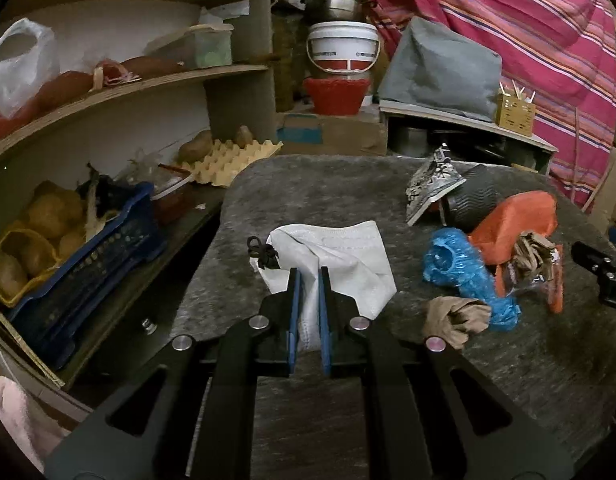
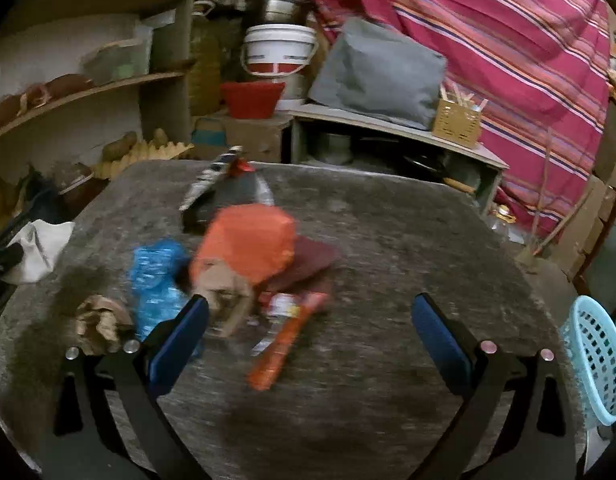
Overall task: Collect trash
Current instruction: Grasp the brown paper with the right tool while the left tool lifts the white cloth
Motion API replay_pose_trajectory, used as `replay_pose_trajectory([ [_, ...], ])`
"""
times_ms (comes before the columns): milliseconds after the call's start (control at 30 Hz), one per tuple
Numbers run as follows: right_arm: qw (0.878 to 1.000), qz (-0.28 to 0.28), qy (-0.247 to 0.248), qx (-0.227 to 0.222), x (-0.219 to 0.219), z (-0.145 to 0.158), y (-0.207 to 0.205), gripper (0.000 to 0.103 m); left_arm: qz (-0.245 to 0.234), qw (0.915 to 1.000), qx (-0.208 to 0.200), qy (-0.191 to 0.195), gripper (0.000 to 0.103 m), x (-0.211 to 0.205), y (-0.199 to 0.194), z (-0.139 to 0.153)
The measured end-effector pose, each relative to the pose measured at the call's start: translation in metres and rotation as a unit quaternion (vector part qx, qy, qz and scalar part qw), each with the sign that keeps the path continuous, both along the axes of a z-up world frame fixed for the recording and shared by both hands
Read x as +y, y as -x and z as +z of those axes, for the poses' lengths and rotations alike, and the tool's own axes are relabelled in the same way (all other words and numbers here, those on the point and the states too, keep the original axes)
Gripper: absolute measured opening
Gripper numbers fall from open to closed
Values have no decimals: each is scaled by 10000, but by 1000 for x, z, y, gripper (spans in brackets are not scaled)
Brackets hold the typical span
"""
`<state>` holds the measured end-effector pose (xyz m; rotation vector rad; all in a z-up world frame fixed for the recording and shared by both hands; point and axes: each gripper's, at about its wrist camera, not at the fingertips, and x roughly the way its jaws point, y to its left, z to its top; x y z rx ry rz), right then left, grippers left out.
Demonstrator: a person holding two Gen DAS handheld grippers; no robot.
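Left claw (image 1: 308,276) pinching white bag (image 1: 348,256) | right claw (image 2: 308,308) spread | bare table (image 2: 408,240) beyond

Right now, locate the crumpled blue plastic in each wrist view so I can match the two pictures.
Left wrist view: the crumpled blue plastic lies right of centre on the grey table, right of the white bag held in the left tool.
Right wrist view: it lies left of centre, just beyond the right tool's left finger.
Shared landmark: the orange bag touching its right side.
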<state>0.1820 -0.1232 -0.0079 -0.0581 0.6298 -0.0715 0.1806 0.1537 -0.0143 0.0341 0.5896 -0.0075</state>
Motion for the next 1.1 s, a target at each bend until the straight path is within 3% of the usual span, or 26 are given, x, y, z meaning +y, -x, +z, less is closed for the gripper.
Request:
replay_pose_trajectory([
  [200, 9992, 305, 138, 228, 34, -11, -17, 98, 130, 9999, 33, -2, 7, 17, 1, -6],
  [267, 9986, 319, 159, 390, 38, -19, -28, 91, 171, 9998, 50, 11, 7, 22, 0, -7],
  [300, 9983, 316, 154, 474, 38, -23, -31, 80, 187, 9998, 55, 34, 7, 23, -1, -7],
  [333, 9978, 327, 132, 557, 38, -26, -35, 63, 192, 9998, 41, 47, 7, 24, -1, -6],
  [400, 9960, 475, -74, 747, 36, -32, -41, 44, 191, 9998, 5, 25, 7, 24, 2, -6],
  [500, 9949, 673, -249, 708, 33, -31, -40, 43, 152, 9999, -56, -20, 7, 20, 6, -1],
  [700, 9940, 1005, -332, 277, 16, 2, -7, 43, -21, 9989, -334, -326, 7, -15, 20, 19],
  [800, 9951, 914, -348, 167, -11, 14, 3, 43, -213, 9977, -486, -410, 7, -41, 29, 31],
  [1100, 9992, 134, -370, 31, -140, 26, 39, 43, -981, 9930, -626, -192, 7, -145, 43, 55],
])
